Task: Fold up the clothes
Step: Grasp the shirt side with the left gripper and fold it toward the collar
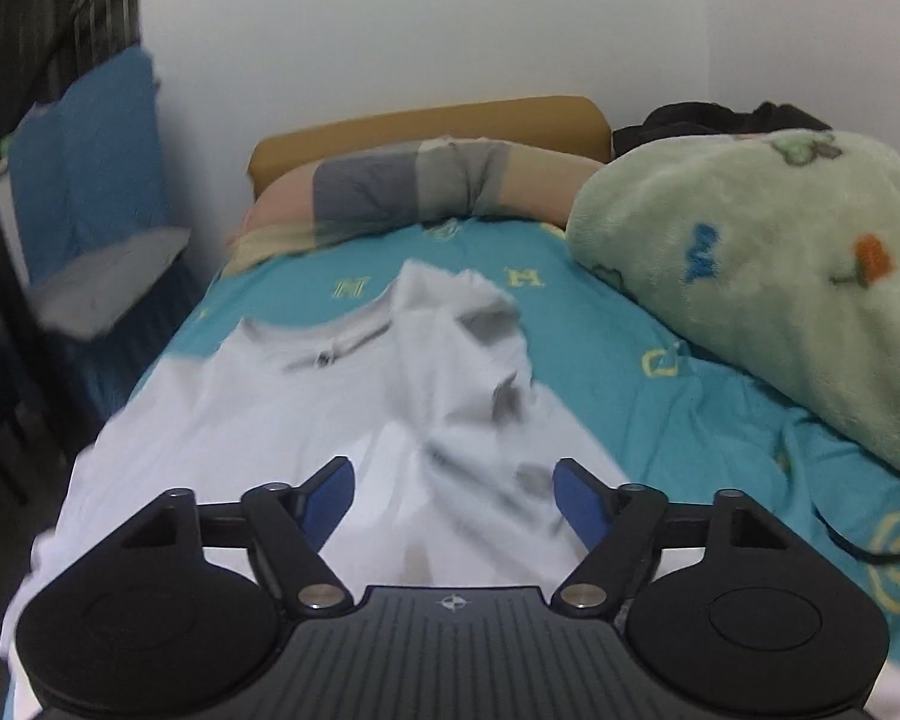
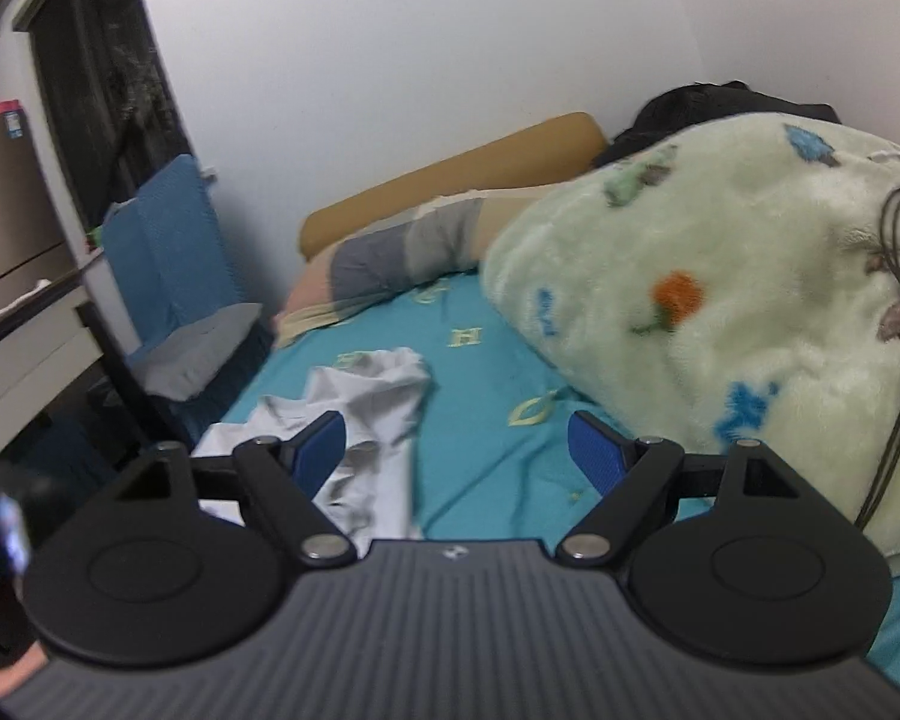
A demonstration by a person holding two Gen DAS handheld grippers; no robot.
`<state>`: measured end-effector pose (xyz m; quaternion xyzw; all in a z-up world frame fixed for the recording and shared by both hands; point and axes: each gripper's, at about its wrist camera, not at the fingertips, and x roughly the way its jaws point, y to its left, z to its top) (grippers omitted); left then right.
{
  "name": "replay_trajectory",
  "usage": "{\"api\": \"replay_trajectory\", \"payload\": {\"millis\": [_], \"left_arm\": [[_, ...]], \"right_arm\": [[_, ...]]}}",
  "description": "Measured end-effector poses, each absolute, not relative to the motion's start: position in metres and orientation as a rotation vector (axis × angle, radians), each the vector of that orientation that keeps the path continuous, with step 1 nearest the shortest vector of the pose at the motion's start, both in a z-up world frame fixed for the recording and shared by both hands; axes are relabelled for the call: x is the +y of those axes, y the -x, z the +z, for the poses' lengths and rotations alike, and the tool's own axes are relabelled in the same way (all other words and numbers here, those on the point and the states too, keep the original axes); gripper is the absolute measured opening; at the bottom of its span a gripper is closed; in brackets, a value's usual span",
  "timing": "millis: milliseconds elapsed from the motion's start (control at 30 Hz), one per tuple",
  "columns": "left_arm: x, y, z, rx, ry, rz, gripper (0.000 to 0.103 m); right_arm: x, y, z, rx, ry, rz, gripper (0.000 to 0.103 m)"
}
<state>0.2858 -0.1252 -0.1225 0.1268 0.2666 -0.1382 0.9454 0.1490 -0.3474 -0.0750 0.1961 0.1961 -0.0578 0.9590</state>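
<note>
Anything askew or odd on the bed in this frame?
Yes: the white shirt is not flat. Its far right part lies bunched and creased on the teal sheet. Neither open gripper holds it.

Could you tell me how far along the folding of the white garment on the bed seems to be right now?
Early on, by the look of it. Done: the white garment lies spread on the teal bedsheet, with one part bunched over its middle, possibly a first fold. In hand: nothing; the left gripper and right gripper both stand open, with no cloth pinched. Left: flattening the bunched part and making the remaining folds.
</note>
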Motion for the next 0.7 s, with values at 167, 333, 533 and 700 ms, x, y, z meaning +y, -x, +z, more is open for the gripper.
{"api": "replay_trajectory", "payload": {"millis": [167, 333, 533, 700], "left_arm": [[-0.163, -0.345, -0.144, 0.489, -0.396, -0.252, 0.058], [-0.164, -0.387, -0.156, 0.587, -0.425, -0.264, 0.007], [-0.092, -0.425, -0.089, 0.512, -0.118, -0.174, 0.005], [-0.029, -0.480, -0.068, 0.493, 0.044, 0.028, 0.005]], "right_arm": [[-0.371, -0.170, -0.100, 0.468, -0.504, -0.123, 0.083], [-0.373, -0.172, -0.102, 0.445, -0.512, -0.128, 0.083], [-0.365, -0.163, -0.099, 0.442, -0.523, -0.144, 0.083], [-0.348, -0.167, -0.099, 0.456, -0.475, -0.115, 0.083]]}}
